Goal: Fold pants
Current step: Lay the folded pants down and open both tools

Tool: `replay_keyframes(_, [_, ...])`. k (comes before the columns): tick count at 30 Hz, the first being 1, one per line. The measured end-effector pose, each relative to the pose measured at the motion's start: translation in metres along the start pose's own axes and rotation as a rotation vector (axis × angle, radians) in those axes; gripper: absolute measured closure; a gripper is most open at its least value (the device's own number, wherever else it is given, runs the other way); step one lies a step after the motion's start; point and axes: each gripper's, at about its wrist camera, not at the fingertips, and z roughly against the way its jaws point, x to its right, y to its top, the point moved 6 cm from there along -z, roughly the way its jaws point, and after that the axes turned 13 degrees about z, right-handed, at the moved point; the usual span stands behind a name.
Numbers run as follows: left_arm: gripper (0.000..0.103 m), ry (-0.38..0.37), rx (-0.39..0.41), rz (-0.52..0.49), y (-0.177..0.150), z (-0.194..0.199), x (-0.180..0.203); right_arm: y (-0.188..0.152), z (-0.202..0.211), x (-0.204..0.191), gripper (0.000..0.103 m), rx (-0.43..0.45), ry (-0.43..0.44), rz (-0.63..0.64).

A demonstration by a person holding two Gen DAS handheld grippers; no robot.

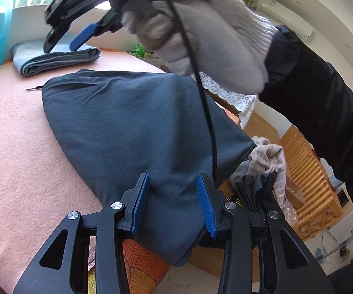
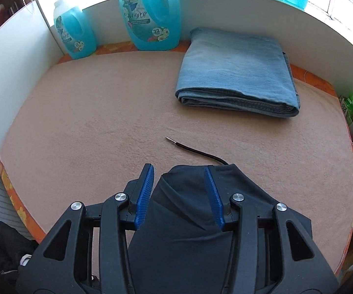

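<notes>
Dark navy pants (image 1: 132, 122) lie folded on the pink table cover (image 1: 17, 147), one end hanging over the table's near edge. My left gripper (image 1: 174, 203) is open, its blue pads either side of the hanging fabric, not pinching it. My right gripper (image 1: 64, 38) is held by a gloved hand (image 1: 201, 31) above the far end of the pants, jaws apart. In the right wrist view the right gripper (image 2: 180, 191) is open over the pants' far end (image 2: 188, 220), with the black drawstring (image 2: 196, 152) trailing onto the cover.
Folded blue jeans (image 2: 237, 73) lie at the back of the table, also in the left wrist view (image 1: 56, 58). Blue detergent bottles (image 2: 149, 14) stand by the white back wall. A pile of clothes (image 1: 262, 171) sits below the table, beside a wooden rack (image 1: 308, 171).
</notes>
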Motion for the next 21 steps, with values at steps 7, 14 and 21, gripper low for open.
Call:
replay_keyframes(7, [0.064,-0.017,-0.007,0.008,0.0,-0.003,-0.001,0.001,-0.057,0.002,0.058,-0.124,0.045,0.031])
replay_keyframes(14, [0.064,-0.017,-0.011,0.003,-0.001,-0.004,-0.002,-0.004,-0.054,-0.013,0.093,-0.132,0.056,0.089])
replay_keyframes(21, [0.064,0.005,-0.008,-0.039,-0.005,-0.007,0.003,0.01,-0.041,-0.004,0.1,-0.058,-0.045,0.051])
